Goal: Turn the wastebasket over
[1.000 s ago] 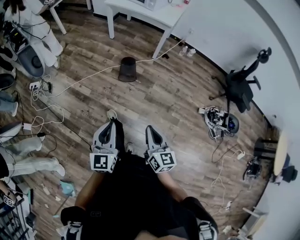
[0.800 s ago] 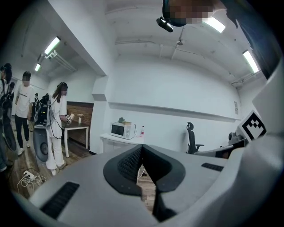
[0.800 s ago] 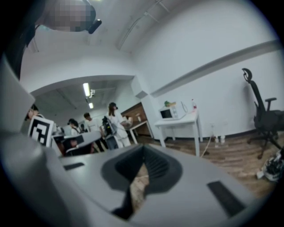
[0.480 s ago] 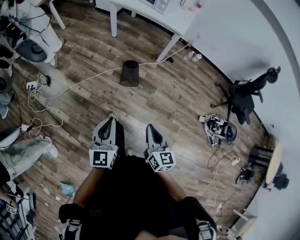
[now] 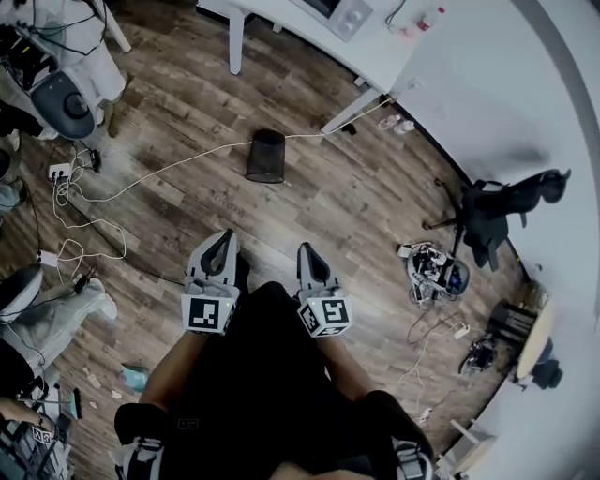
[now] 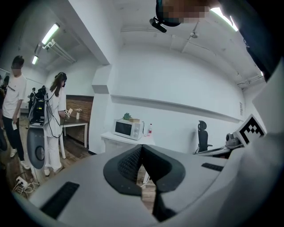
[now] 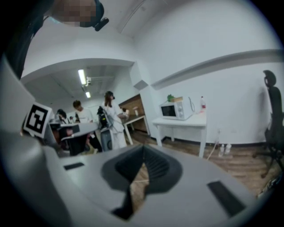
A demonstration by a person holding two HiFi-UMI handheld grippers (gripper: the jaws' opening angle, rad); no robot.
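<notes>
The wastebasket (image 5: 266, 156) is a dark mesh bin standing on the wooden floor, in the upper middle of the head view. Both grippers are held side by side in front of the person's body, well short of the bin and pointing toward it. My left gripper (image 5: 222, 240) is shut with nothing in it, and so is my right gripper (image 5: 306, 251). In the left gripper view the jaws (image 6: 141, 147) meet tip to tip. The right gripper view shows the same closed tips (image 7: 143, 149). Neither gripper view shows the bin.
A white table (image 5: 375, 56) with a microwave (image 5: 342, 14) stands beyond the bin. A white cable (image 5: 169, 167) trails across the floor beside it. To the right are a black office chair (image 5: 497, 202) and a heap of gear (image 5: 433, 272). People and equipment (image 5: 56, 94) fill the left.
The person has walked toward the bin, which sits lower and nearer in the head view. Both grippers keep their pose, still shut and empty.
</notes>
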